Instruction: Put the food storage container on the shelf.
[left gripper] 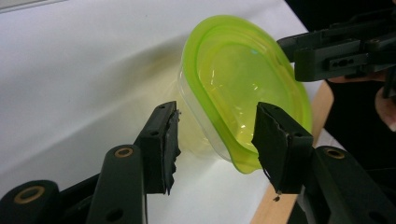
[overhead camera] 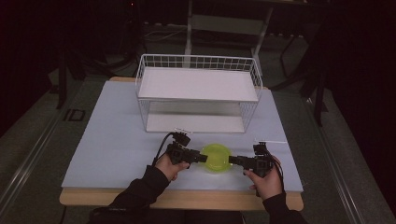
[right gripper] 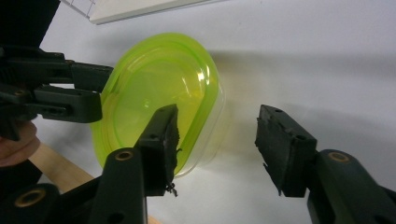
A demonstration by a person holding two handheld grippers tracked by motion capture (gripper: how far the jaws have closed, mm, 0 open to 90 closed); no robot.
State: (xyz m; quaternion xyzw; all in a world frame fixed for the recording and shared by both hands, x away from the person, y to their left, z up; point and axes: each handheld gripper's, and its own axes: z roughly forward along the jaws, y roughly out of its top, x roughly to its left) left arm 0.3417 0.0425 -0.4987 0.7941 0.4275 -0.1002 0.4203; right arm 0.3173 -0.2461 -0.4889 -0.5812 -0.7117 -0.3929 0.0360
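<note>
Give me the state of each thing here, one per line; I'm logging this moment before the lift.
Green-lidded container: lid on, sitting on the table, between both tongs.
Left tongs: open, jaws astride the container's near edge, pads not pressing.
Right tongs: open, one jaw over the lid, the other beside the wall.
Wire shelf rack: upright, both shelves bare.
Table: white top, container near its front edge.

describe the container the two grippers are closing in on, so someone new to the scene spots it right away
On the pale blue table top, look at the near edge, in front of the white wire shelf rack. Between the left gripper and right gripper sits a clear plastic container with a lime-green lid. It is the one brightly coloured thing there.
</note>
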